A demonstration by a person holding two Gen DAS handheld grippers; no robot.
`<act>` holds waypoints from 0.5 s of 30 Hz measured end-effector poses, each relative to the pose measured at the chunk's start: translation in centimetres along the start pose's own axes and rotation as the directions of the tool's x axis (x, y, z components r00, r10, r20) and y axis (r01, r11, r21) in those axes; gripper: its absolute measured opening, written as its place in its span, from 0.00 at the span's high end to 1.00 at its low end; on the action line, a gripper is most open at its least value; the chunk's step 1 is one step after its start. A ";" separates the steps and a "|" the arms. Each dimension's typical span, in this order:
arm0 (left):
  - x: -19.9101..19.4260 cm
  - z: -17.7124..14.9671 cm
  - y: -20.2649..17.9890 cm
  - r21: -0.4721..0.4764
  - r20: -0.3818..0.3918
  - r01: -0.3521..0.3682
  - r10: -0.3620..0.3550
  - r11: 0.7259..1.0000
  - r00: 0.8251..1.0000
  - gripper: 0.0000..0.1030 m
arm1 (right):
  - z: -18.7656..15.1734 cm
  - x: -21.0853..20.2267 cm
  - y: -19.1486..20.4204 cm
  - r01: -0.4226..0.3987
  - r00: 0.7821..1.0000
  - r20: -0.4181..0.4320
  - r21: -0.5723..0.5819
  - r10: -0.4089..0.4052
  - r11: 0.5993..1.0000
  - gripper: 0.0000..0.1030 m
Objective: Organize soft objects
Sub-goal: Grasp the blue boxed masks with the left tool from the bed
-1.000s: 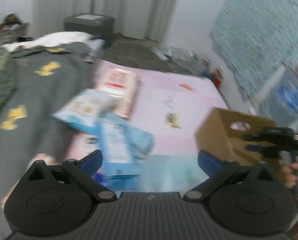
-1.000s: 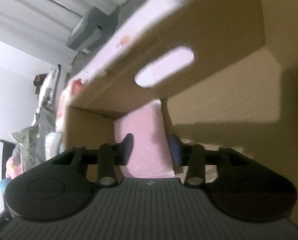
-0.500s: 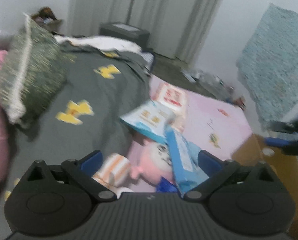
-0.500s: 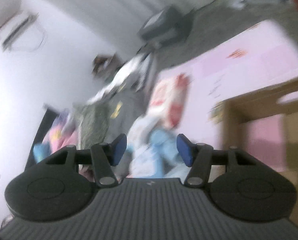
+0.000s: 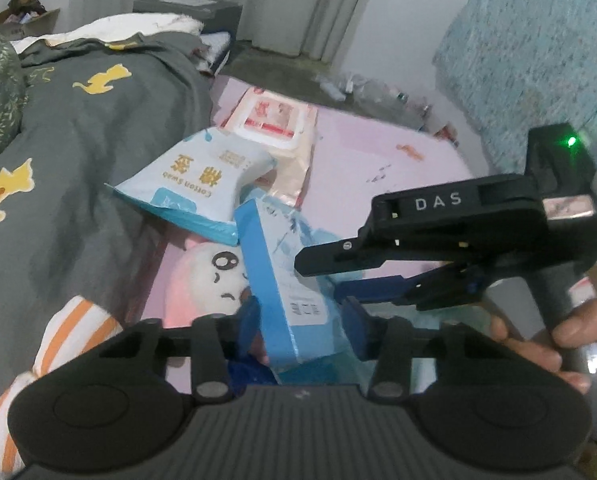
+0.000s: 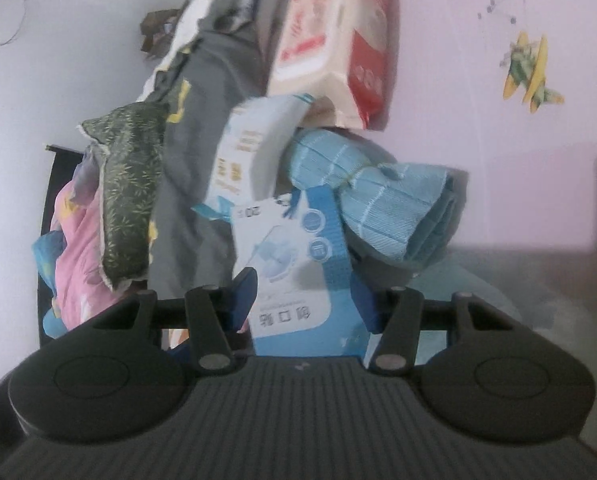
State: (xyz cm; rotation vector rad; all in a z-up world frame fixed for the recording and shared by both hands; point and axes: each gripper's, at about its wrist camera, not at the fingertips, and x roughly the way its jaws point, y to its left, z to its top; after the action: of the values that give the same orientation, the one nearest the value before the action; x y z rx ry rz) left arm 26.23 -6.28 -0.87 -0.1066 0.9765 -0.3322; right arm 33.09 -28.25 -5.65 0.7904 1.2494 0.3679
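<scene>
While my left gripper [image 5: 302, 330] closes its jaws around the blue tissue pack [image 5: 294, 280] atop the pile on the pink mat [image 5: 358, 152], I'm mid-pickup. My right gripper [image 6: 304, 300] is narrowing around the same pack, pads not visibly pressing. Next I need one firm clamp, then a lift clear of the plush toy [image 5: 206, 280].

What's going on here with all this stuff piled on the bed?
A person is sorting soft items with two handheld grippers. Both the left gripper and the right gripper are at the same blue-and-white pack, which lies in a pile with a cotton swab bag, a red-and-white tissue pack and a plush toy. Both sets of jaws are closing with the pack between them.
</scene>
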 end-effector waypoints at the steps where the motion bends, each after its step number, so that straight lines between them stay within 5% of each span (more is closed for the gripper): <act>1: 0.4 0.1 0.0 0.004 -0.008 -0.013 0.013 1.000 1.000 0.62 | 0.2 0.6 -0.1 0.004 1.000 -0.004 0.003 -0.004 1.000 0.50; 15: 0.8 0.8 1.4 -0.037 -0.005 -0.036 0.036 0.999 0.999 0.64 | 0.7 2.8 -1.5 -0.106 0.994 -0.030 0.068 0.109 0.992 0.49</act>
State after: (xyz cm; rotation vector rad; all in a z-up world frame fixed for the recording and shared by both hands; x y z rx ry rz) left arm 27.61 -5.29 -1.37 -0.1224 0.9879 -0.2814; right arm 34.33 -27.69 -8.61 0.9140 1.2590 0.4303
